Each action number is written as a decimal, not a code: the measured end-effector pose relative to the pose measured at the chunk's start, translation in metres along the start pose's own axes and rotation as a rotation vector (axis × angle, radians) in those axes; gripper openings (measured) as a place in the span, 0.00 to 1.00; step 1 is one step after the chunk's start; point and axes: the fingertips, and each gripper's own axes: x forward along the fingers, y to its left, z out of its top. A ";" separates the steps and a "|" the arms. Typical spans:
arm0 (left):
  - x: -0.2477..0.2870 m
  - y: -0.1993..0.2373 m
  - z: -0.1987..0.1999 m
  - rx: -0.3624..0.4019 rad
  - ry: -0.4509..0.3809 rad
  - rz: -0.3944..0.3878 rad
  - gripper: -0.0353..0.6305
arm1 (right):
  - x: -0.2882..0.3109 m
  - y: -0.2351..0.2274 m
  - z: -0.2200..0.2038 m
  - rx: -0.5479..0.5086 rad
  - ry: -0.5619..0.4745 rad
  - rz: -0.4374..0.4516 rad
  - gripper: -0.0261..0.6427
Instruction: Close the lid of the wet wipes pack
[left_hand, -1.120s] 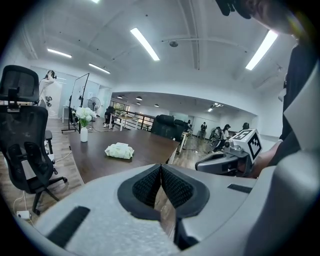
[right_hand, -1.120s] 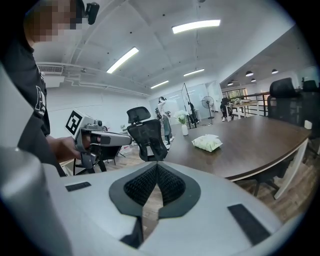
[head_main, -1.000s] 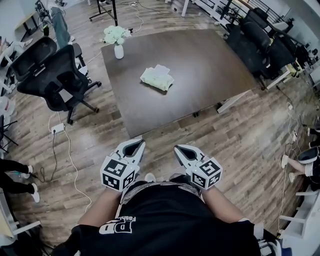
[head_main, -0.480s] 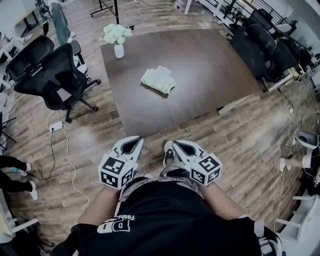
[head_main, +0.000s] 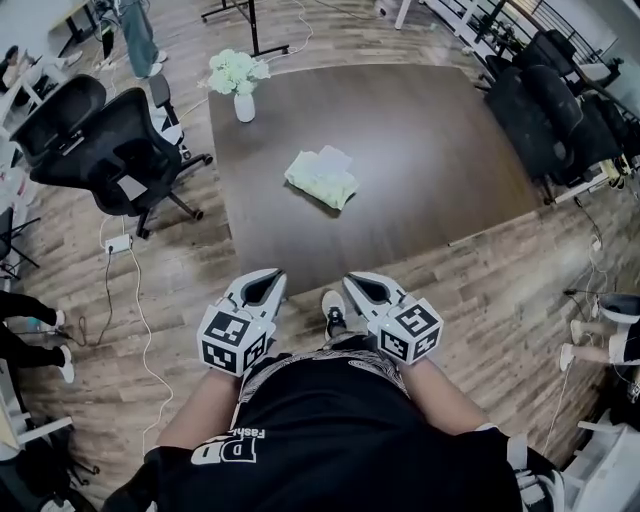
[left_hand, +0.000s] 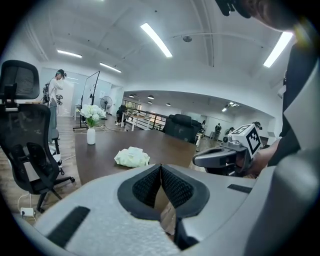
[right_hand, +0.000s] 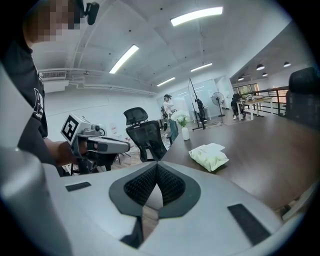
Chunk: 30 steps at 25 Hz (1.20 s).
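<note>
The pale green wet wipes pack (head_main: 322, 178) lies near the middle of the dark table (head_main: 420, 120), with a white flap showing at its far end. The left gripper view shows the pack (left_hand: 132, 157) well ahead of the jaws, and so does the right gripper view (right_hand: 209, 155). My left gripper (head_main: 268, 275) and right gripper (head_main: 355, 280) hover side by side over the floor, just short of the table's near edge. Both are shut with nothing between their jaws, seen up close in the left gripper (left_hand: 160, 166) and right gripper (right_hand: 156, 165) views.
A white vase of flowers (head_main: 243, 100) stands at the table's far left corner. Black office chairs (head_main: 105, 150) sit left of the table and more dark chairs (head_main: 545, 95) to its right. A cable and power strip (head_main: 118, 243) lie on the wooden floor.
Both grippers and the person have moved forward towards the table, whose near edge now lies just ahead of the jaws. Both grippers stayed shut.
</note>
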 end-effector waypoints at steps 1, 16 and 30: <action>0.007 0.002 0.004 -0.003 0.002 0.011 0.08 | 0.003 -0.009 0.004 0.000 0.002 0.009 0.05; 0.082 0.028 0.037 -0.065 0.026 0.156 0.08 | 0.041 -0.106 0.043 -0.009 0.054 0.126 0.05; 0.105 0.057 0.031 -0.144 0.022 0.326 0.08 | 0.095 -0.195 0.055 -0.057 0.106 0.166 0.05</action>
